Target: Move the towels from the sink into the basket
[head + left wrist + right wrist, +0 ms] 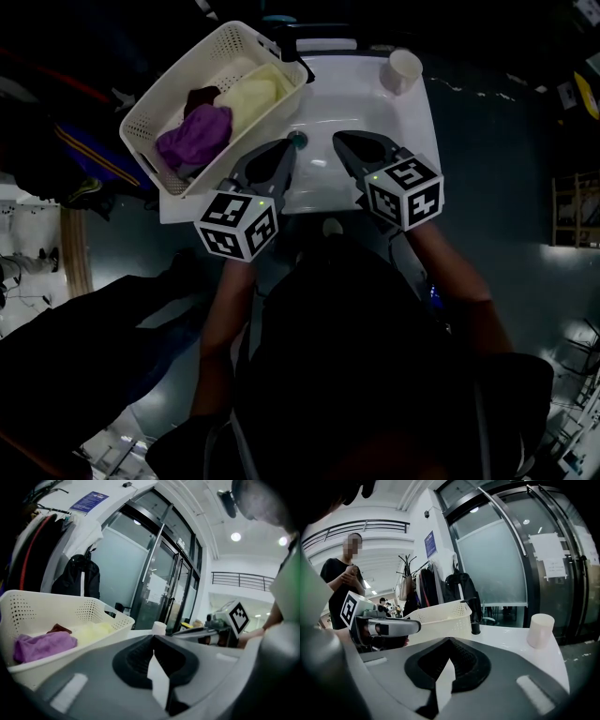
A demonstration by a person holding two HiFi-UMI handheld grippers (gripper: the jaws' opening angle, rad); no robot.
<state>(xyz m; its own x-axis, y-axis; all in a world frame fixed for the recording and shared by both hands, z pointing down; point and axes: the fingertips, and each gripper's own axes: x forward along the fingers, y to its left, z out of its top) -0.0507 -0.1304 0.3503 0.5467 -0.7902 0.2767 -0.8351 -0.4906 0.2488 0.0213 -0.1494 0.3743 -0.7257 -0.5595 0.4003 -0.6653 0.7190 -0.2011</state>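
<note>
The white perforated basket (155, 103) stands on the counter's left end and holds a purple towel (195, 136), a pale yellow towel (251, 96) and a dark maroon one (202, 98). The left gripper view shows the same basket (56, 604) with the purple towel (44, 645) in front. My left gripper (289, 148) hovers over the white sink (375, 112) near its drain (298, 141), jaws shut and empty (153, 639). My right gripper (342, 141) hangs beside it, also shut on nothing (450, 641). I see no towel in the basin.
A white cup (403, 70) stands at the sink's far right corner, and a black faucet (475, 616) rises behind the basin next to the basket (440, 616). Glass doors and a coat rack stand beyond. A person (344, 583) stands off to the left.
</note>
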